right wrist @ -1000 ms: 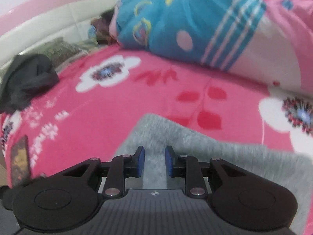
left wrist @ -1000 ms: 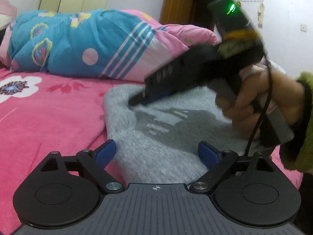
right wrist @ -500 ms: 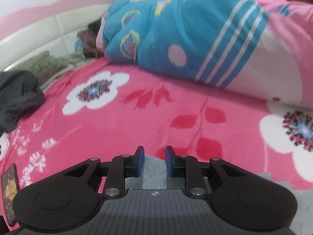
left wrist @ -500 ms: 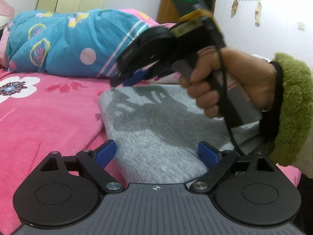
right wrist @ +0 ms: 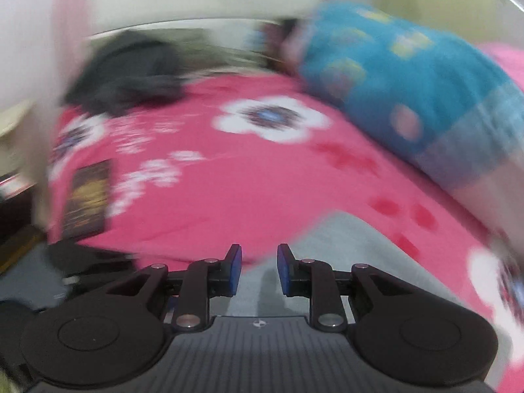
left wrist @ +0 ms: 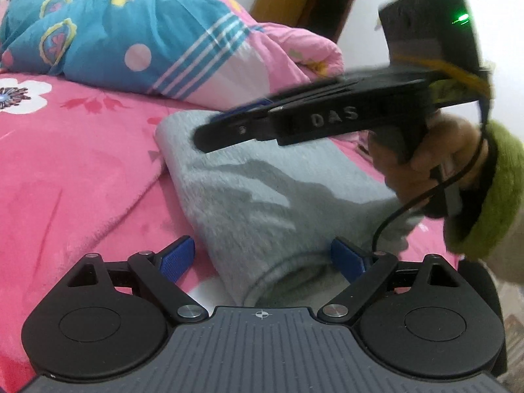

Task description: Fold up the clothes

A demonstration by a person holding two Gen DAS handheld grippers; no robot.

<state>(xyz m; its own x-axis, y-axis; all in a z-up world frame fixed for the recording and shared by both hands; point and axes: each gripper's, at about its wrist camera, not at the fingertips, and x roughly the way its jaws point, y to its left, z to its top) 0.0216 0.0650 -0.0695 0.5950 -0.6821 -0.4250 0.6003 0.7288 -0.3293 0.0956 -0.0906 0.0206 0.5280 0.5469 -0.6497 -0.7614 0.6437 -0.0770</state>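
A: Where's the garment?
B: Grey fleecy garment (left wrist: pixel 262 196) folded into a thick pad, lying on the pink flowered bedsheet (left wrist: pixel 82 170), near edge right at the left gripper (left wrist: pixel 262 258).

A: Left gripper state?
B: Jaws spread wide, blue pads either side of the garment's near folded edge — pads not pressing on it, holds nothing.

A: Right gripper?
B: Seen side-on in the left wrist view, right gripper (left wrist: pixel 209 131) hovers over the far end of the garment, held by a hand (left wrist: pixel 422 160) in a green fuzzy cuff (left wrist: pixel 488 193). In its own view, right gripper (right wrist: pixel 259 270) has the jaws only narrowly apart, a slim gap between the pads, nothing clamped — grey cloth lies below. That view is heavily blurred.

A: Anything else?
B: Blue and pink quilt (left wrist: pixel 137 39) bunched at the back of the bed, dark clothing pile (right wrist: pixel 127 68) by the headboard, dark flat rectangle (right wrist: pixel 86 196) on the sheet — cannot tell what it is.
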